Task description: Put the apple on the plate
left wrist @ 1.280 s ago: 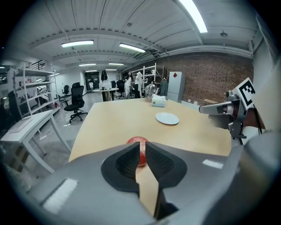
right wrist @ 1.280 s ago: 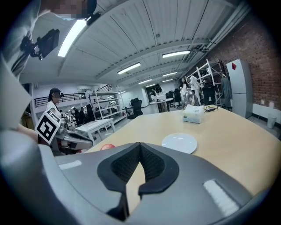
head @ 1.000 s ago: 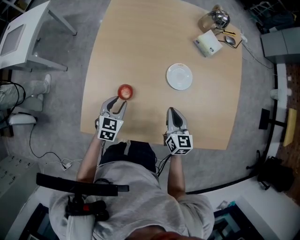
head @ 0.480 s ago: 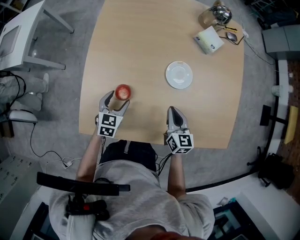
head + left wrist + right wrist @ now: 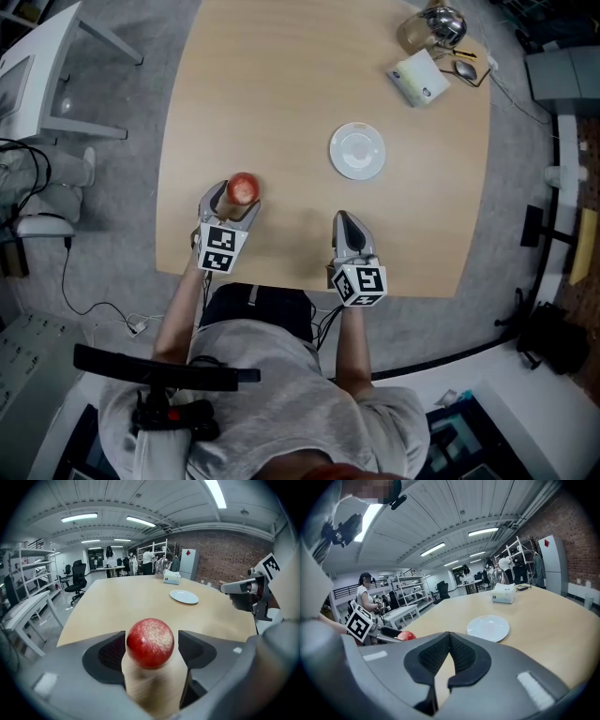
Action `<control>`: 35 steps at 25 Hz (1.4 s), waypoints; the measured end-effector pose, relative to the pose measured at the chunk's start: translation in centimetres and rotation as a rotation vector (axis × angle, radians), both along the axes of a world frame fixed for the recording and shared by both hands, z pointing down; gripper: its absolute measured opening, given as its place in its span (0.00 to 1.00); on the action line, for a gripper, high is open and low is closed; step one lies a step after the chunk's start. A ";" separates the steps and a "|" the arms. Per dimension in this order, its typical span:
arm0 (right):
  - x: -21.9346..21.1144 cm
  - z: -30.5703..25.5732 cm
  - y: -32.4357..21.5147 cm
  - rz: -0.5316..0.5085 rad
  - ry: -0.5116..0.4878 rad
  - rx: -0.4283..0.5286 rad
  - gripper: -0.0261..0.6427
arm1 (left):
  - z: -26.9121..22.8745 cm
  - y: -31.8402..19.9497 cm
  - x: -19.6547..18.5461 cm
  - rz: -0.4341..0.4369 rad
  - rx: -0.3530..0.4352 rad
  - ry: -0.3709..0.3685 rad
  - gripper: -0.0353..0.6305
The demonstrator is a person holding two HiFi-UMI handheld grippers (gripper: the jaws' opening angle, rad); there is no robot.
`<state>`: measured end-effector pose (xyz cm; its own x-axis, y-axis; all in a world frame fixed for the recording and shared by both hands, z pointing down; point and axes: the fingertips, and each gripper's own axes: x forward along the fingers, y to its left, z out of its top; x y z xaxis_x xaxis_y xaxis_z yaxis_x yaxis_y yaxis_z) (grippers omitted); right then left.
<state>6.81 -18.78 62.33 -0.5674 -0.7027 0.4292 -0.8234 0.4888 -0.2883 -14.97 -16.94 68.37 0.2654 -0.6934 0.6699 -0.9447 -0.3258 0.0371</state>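
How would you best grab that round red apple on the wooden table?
Across its widest middle, because a ball shape slips elsewhere, coming low from the person's side. The round red apple sits between the jaws of the left gripper, which have just been opening; neither pad presses it.

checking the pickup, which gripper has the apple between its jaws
The left gripper: its jaws have just been opening, with the apple between them; the right gripper has shut, empty jaws.
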 end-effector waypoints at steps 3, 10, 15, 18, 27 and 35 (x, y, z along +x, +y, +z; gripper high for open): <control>0.2 0.2 -0.2 0.007 0.000 -0.003 0.05 | 0.5 -0.1 0.1 0.008 -0.011 -0.011 0.61; 0.5 0.2 -0.2 0.020 -0.004 -0.005 0.05 | 0.7 -0.1 -0.2 0.002 -0.012 -0.032 0.58; 1.0 0.1 -0.2 0.030 -0.002 -0.001 0.05 | 0.3 -0.5 -0.2 0.003 0.010 -0.051 0.58; 1.2 -0.1 -0.5 0.033 -0.005 0.002 0.05 | 0.5 -0.5 -0.1 -0.001 0.001 -0.050 0.58; 1.8 -0.3 -0.2 0.052 -0.006 0.002 0.05 | 0.2 -0.8 0.4 0.015 0.013 -0.055 0.57; 1.8 -0.7 -0.7 0.064 -0.010 0.015 0.05 | -0.6 -1.6 0.8 0.033 0.022 -0.055 0.57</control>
<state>8.65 -19.48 61.60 -0.5255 -0.7439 0.4128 -0.8501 0.4398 -0.2896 -14.18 -18.59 67.79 0.2514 -0.6999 0.6685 -0.9340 -0.3567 -0.0221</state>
